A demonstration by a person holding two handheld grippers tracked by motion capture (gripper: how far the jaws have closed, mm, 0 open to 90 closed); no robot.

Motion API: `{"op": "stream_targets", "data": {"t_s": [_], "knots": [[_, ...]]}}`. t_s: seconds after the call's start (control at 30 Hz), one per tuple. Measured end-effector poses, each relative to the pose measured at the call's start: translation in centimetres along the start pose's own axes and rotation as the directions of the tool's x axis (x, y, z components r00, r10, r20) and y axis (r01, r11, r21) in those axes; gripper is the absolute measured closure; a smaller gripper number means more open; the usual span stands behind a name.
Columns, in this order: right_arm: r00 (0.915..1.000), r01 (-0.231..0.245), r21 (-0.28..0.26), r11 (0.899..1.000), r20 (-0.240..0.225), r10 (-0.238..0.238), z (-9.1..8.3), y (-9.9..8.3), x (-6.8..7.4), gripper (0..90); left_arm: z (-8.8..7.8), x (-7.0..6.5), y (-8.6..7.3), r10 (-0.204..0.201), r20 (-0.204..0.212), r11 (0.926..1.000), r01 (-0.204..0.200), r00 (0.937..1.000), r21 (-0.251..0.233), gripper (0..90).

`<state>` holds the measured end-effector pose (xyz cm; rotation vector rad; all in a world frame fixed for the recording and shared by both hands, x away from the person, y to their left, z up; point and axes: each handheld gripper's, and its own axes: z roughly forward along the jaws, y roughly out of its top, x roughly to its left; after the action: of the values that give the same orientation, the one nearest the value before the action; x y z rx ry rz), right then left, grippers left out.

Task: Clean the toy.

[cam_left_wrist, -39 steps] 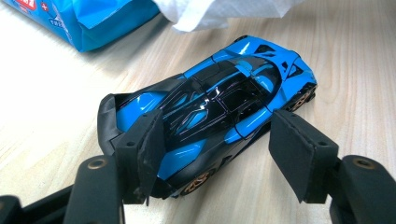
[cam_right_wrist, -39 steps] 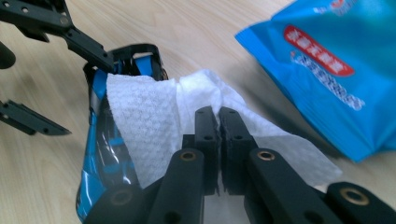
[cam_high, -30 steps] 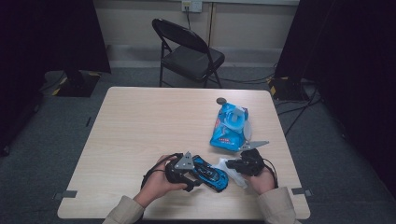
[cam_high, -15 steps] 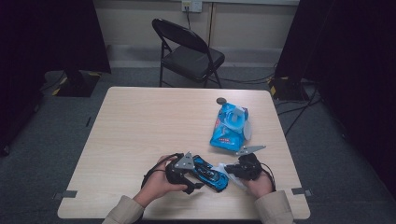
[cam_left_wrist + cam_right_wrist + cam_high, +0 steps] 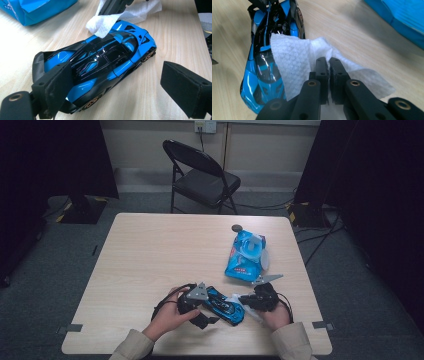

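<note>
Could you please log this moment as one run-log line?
left tool: jaws just opened, open around toy car | right tool: shut on white wipe | wipe draped over car | wipe pack untouched

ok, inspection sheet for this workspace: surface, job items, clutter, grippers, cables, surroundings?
Surface: light wood-grain table, dry, unmarked.
Job's things: glossy blue-and-black toy sports car on its wheels near the front edge; white textured wet wipe draped over one end of the car.
Clutter: blue plastic wipes pack lying flat; small dark round disc near the far edge.
Grippers: left hand-held gripper jaws have just been opening, one pad against the car's tail, the other clear; right hand-held gripper shut on the wipe.
Cables: black cable looping from the left gripper.
Surroundings: black folding chair, grey carpet, dark curtains.
</note>
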<state>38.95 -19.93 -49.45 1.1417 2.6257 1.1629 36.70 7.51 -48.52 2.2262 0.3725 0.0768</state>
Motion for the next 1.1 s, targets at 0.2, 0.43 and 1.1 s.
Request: {"op": "stream_targets", "data": {"t_s": [0.2, 0.43, 1.1], "knots": [[0.9995, 0.033, 0.022, 0.999, 0.0, -0.033, 0.7, 1.0, 0.3, 86.6, 0.0, 0.0, 0.0, -0.002, 0.004, 1.0, 0.002, 1.0, 0.0, 8.9], [0.9987, 0.05, 0.042, 0.998, -0.002, -0.05, 1.9, 2.4, 0.7, 86.6, 0.0, 0.1, -0.2, -0.004, 0.004, 1.0, 0.004, 1.0, -0.008, 6.6], [0.9971, 0.075, 0.068, 0.995, -0.017, -0.074, 5.2, 5.8, 1.3, 86.6, 0.0, 0.1, -0.3, 0.013, 0.012, 0.9999, -0.013, 0.9998, -0.005, 4.6]]}}
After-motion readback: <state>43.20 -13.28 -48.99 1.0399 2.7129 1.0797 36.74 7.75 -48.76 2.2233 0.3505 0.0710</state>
